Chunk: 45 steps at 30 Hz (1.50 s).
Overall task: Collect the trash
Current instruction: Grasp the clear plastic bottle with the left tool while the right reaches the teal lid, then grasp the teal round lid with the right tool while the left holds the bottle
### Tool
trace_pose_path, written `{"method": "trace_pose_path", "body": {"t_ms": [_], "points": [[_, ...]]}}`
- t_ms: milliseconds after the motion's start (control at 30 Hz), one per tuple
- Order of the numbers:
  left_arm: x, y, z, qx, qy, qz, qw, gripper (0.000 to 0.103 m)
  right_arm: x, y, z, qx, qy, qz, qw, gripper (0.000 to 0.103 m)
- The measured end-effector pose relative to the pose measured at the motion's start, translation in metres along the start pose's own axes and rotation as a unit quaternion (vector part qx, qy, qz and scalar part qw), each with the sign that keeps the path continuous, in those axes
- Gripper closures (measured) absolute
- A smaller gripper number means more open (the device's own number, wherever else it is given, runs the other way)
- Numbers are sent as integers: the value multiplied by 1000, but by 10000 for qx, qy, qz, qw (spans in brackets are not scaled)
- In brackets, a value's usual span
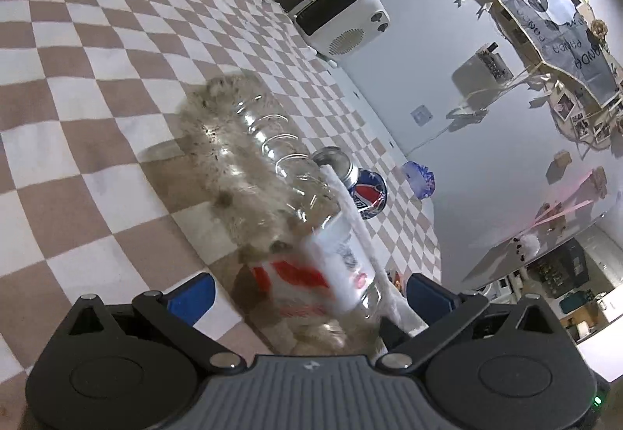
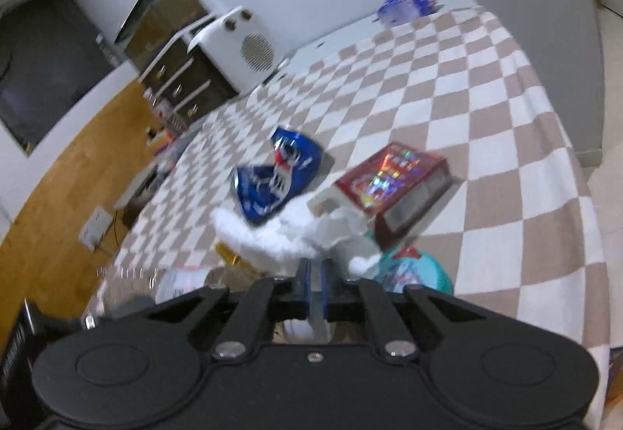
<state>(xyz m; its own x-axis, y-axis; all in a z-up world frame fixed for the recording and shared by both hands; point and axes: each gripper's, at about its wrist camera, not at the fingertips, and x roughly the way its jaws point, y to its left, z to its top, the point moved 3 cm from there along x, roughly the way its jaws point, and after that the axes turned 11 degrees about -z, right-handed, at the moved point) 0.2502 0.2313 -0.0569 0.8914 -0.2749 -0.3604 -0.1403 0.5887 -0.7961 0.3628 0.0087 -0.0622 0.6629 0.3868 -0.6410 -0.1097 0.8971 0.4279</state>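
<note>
In the left wrist view a clear plastic bottle [image 1: 296, 235] with a red and white label lies between the wide-apart blue fingers of my left gripper [image 1: 307, 293], its base pointing away. The fingers do not touch it. A crushed Pepsi can [image 1: 362, 185] lies just beyond it on the checkered blanket [image 1: 97, 79]. In the right wrist view my right gripper [image 2: 315, 274] is shut on a fluffy white bag rim [image 2: 272, 231], holding it over the blanket. A crushed blue Pepsi can [image 2: 276, 173] and a red shiny box [image 2: 393, 181] lie beyond the bag.
A white heater [image 2: 237, 48] and dark drawers [image 2: 175, 79] stand beside the bed. A teal wrapper [image 2: 412, 274] lies near the right gripper. A blue-purple bag [image 2: 409, 4] sits at the far end of the bed. Wooden floor [image 2: 50, 196] lies to the left.
</note>
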Motion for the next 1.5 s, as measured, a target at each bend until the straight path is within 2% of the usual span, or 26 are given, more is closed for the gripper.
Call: {"method": "trace_pose_path", "body": {"t_ms": [100, 200, 300, 500, 600, 667, 700, 767, 800, 833, 900, 1000, 1167, 1267, 1300, 1400, 1500], "points": [[-3, -2, 1, 176, -13, 177, 9997, 1, -8, 7, -11, -217, 245, 268, 9991, 97], [-7, -4, 2, 458, -83, 530, 9975, 5, -18, 19, -27, -569, 424, 468, 9964, 97], [-5, -5, 2, 701, 74, 730, 9948, 7, -25, 27, -40, -701, 553, 739, 9933, 97], [7, -11, -7, 981, 377, 697, 9920, 11, -42, 29, -49, -1097, 407, 777, 9901, 97], [14, -22, -14, 1294, 411, 725, 9881, 13, -55, 20, -51, -1411, 156, 607, 9880, 96], [17, -27, -19, 1456, 436, 781, 9853, 13, -62, 12, -51, -1683, -135, 316, 9851, 94], [20, -29, -21, 1516, 465, 812, 9840, 13, -64, 9, -49, -1792, -269, 141, 9834, 90], [23, -31, -23, 1599, 457, 808, 9828, 15, -67, 4, -47, -1993, -575, -162, 9781, 75], [24, -31, -24, 1657, 433, 845, 9816, 17, -68, 1, -45, -2038, -698, -267, 9762, 57], [25, -31, -25, 1696, 427, 893, 9805, 19, -68, -1, -43, -2074, -815, -395, 9740, 47], [26, -29, -25, 1699, 421, 980, 9797, 25, -63, -2, -37, -2187, -974, -625, 9689, 47], [25, -27, -23, 1681, 421, 1022, 9796, 33, -48, -4, -29, -2238, -964, -838, 9662, 40], [23, -30, -24, 1858, 571, 1039, 9754, 33, -21, -4, -22, -2267, -778, -1037, 9653, 40], [20, -30, -27, 1855, 647, 982, 9756, 33, -10, -5, -20, -2180, -753, -1216, 9654, 47], [17, -30, -28, 1828, 684, 946, 9762, 33, -8, -5, -20, -2142, -692, -1202, 9669, 54], [6, -31, -33, 1634, 791, 677, 9811, 33, -12, -4, -24, -2174, -738, -1294, 9646, 54], [-6, -34, -42, 1641, 866, 553, 9811, 34, -25, -4, -34, -2072, -744, -1275, 9671, 54]]}}
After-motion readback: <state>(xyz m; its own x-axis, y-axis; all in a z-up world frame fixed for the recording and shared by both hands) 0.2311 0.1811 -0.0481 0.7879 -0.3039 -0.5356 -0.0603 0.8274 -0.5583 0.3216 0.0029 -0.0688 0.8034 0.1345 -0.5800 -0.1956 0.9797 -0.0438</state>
